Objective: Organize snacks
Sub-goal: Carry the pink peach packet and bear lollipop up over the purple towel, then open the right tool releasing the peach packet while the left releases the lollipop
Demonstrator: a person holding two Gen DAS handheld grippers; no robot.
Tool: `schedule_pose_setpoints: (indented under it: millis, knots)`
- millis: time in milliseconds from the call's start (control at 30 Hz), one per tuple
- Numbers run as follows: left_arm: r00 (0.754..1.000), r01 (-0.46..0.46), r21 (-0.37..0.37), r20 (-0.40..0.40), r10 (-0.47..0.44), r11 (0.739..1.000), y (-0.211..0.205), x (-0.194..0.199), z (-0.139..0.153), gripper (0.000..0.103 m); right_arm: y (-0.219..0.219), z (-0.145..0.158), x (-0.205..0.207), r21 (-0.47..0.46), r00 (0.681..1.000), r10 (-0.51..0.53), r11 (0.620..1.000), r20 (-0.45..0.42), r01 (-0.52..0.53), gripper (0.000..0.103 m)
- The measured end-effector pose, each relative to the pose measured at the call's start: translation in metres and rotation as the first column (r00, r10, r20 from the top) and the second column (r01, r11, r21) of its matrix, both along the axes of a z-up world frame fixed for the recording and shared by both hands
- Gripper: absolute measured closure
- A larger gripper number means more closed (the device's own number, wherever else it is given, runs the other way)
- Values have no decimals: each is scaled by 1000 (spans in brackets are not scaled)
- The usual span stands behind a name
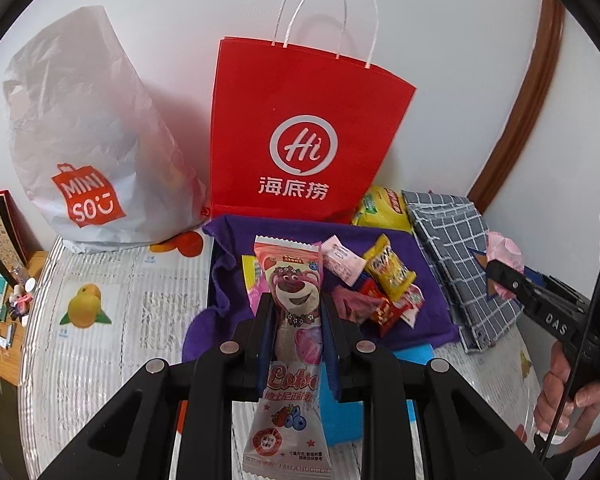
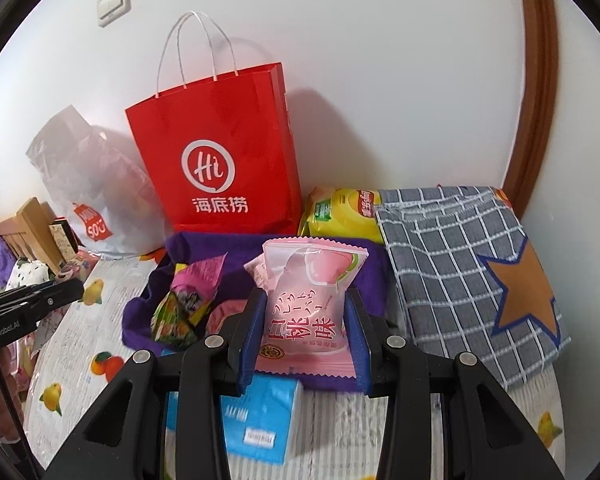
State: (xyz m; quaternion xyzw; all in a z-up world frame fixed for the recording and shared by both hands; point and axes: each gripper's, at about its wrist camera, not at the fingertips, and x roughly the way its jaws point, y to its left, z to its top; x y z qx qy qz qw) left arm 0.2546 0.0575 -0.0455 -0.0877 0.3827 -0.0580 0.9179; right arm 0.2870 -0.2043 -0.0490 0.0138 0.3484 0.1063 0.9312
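My left gripper (image 1: 296, 312) is shut on a long Lotso bear snack packet (image 1: 296, 308) and holds it above a purple cloth bin (image 1: 236, 288) with several small wrapped snacks (image 1: 384, 280) inside. My right gripper (image 2: 306, 312) is shut on a pink peach-flavour snack packet (image 2: 306, 300) above the same purple bin (image 2: 140, 312). The right gripper also shows in the left wrist view (image 1: 500, 276), over the plaid bin. A green and pink packet (image 2: 188, 300) lies in the purple bin.
A red Haidilao paper bag (image 1: 300, 136) and a white Miniso bag (image 1: 80, 148) stand against the wall. A grey plaid cloth bin with a star (image 2: 460, 272) sits right of the purple one. A yellow chip bag (image 2: 344, 216) lies behind. A blue box (image 2: 260, 420) is below.
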Motion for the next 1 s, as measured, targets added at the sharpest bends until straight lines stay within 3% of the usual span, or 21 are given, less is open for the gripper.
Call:
schedule_pose_setpoints:
  millis: [267,400,467,700,1000]
  knots:
    - [1000,8,-32,-2,-8,999,-12,53,-2,82,-4,-1,65,24,1000,2,1000,-30,-1,64]
    - [1000,21,-33,-8,-21,999,-25,82,-11,82,-5,-21,89,19,998,10,1000,-61,-8,64]
    - [999,26,-47,-17,-27,999,-28,93,-19,82,-4,-33,101,-7,993,14,1000,-117,-15,64]
    - [995,48,-79,-89,-55,996,-32,120,-54,82,4,-55,111,-14,979,87,996,-182,-91,63]
    - [989,40,-124,-135,-57,991,-17,130,-68,82,49,-90,120,-31,946,192,978,-261,-207,63]
